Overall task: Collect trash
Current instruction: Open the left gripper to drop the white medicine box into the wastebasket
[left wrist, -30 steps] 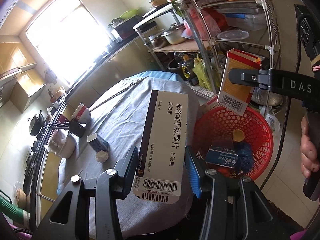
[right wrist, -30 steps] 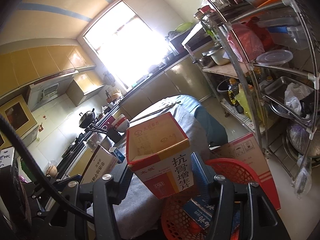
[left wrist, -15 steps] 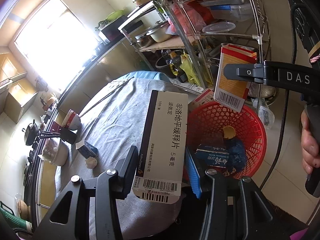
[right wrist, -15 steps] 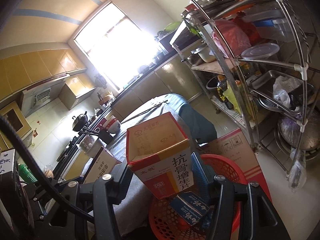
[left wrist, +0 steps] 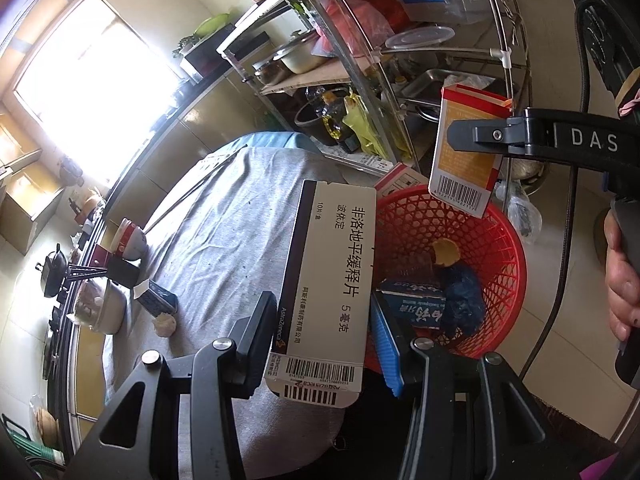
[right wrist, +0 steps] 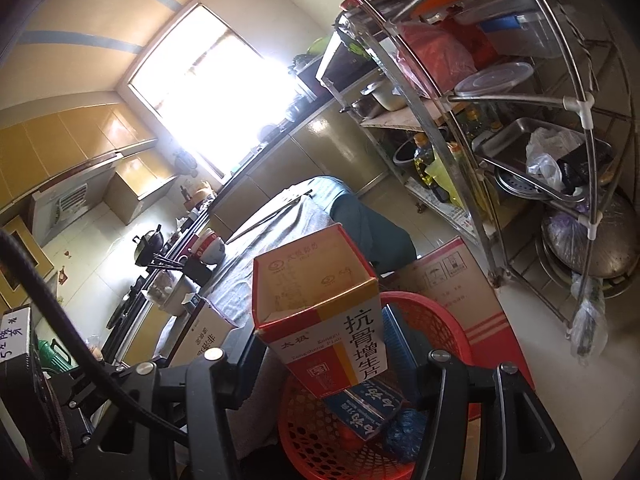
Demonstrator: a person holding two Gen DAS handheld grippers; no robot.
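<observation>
Trash basket (left wrist: 496, 216) already holds some items. Left gripper (left wrist: 322, 316) clamps white box (left wrist: 328, 280), right gripper (right wrist: 320, 344) clamps red box (right wrist: 320, 312), both apparently above it; table scraps remain.

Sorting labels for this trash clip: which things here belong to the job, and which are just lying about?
Job:
white medicine box in left tool
red-and-yellow box in right tool
red basket

Lying about:
bowl
chopsticks
metal rack
</observation>
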